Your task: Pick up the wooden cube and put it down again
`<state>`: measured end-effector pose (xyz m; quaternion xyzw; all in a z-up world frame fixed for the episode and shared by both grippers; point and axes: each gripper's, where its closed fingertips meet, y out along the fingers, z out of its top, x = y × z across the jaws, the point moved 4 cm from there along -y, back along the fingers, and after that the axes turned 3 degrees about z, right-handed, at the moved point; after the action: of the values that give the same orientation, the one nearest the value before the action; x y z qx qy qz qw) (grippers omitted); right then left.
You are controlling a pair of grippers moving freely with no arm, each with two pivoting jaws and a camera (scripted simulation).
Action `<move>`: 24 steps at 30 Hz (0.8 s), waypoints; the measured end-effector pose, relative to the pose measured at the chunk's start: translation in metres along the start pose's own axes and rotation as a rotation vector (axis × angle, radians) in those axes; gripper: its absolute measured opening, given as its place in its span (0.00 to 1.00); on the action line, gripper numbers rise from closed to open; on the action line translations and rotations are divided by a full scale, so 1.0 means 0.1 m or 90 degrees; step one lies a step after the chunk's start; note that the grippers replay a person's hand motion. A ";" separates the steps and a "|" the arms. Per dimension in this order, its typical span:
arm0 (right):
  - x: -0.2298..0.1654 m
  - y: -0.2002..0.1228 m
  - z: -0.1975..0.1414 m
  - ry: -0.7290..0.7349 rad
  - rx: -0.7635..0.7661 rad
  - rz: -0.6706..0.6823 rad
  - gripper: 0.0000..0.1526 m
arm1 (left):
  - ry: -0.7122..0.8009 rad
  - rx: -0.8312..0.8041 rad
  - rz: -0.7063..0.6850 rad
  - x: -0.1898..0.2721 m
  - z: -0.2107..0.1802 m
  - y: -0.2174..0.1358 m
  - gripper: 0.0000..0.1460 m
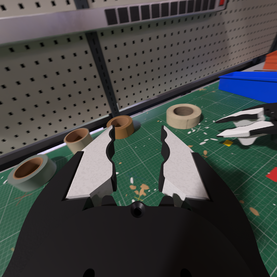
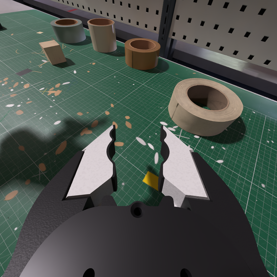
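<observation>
The wooden cube (image 2: 52,51) is a pale block resting on the green cutting mat (image 2: 104,90) at the far left of the right wrist view, in front of a grey tape roll. It does not show in the left wrist view. My right gripper (image 2: 137,127) is open and empty, low over the mat, well short of the cube and to its right. My left gripper (image 1: 137,127) is open and empty above the mat, pointing toward the pegboard. The right gripper also shows at the right edge of the left wrist view (image 1: 217,128), jaws apart.
Tape rolls line the back edge: grey (image 2: 67,30), tall beige (image 2: 102,35), brown (image 2: 141,53) and a wide beige roll (image 2: 205,106). A pegboard wall (image 1: 149,67) stands behind. A blue bin (image 1: 248,85) sits far right. A yellow scrap (image 2: 149,179) lies under my right gripper.
</observation>
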<state>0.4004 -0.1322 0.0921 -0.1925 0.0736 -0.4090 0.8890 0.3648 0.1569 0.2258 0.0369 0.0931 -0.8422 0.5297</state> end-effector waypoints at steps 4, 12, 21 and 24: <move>0.01 0.01 -0.01 0.001 -0.002 -0.001 0.39 | -0.013 -0.049 0.047 -0.37 -0.17 0.00 0.50; 0.02 0.01 -0.02 0.004 -0.006 -0.004 0.39 | -0.044 -0.154 0.088 -0.81 -0.61 0.09 0.61; -0.01 -0.03 0.04 -0.005 0.008 -0.002 0.39 | -0.050 -0.242 0.138 -1.20 -0.88 0.10 0.61; -0.02 -0.03 0.03 -0.021 0.002 -0.010 0.39 | -0.050 -0.297 0.149 -1.32 -1.05 0.18 0.61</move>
<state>0.3980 -0.1310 0.0961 -0.1982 0.0566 -0.4129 0.8871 0.4350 0.2867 0.1424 -0.1083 0.2591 -0.7318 0.6210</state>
